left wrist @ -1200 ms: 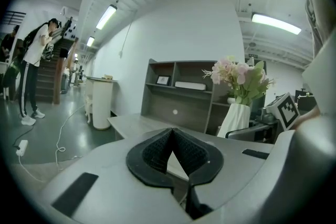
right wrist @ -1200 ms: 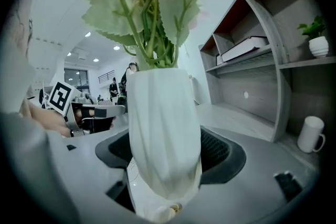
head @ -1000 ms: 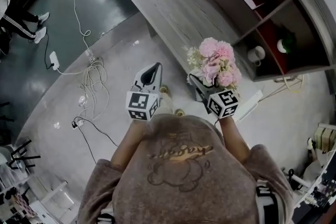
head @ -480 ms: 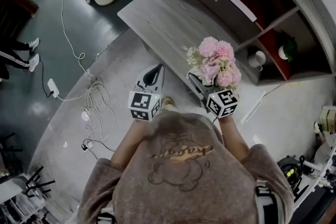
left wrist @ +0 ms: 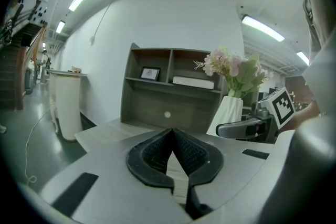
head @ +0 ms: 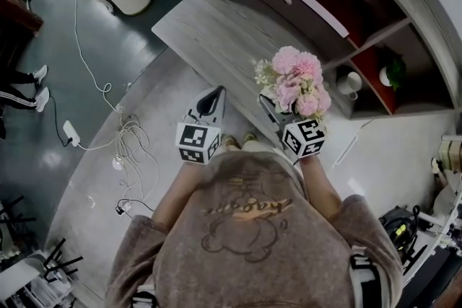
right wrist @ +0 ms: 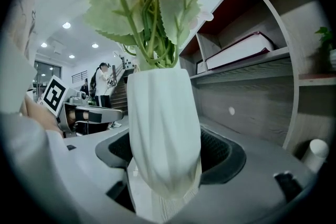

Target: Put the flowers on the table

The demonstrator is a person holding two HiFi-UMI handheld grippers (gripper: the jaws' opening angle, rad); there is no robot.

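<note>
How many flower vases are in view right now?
1: the white vase of pink flowers, gripped in the right claw, near the edge of the table. The shelf compartments could hide others.

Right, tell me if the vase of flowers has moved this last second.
Yes, slightly. Held in the right gripper, the vase of flowers has edged nearer the white mug in the shelf unit, above the near edge of the table.

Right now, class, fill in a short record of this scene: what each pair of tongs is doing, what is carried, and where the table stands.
Left tongs: shut, holding nothing
Right tongs: shut on white vase
Vase contents: pink flowers, upright
Table: ahead of the person, grey wood top
Behind table: shelf unit
Task status: vase not yet set down
</note>
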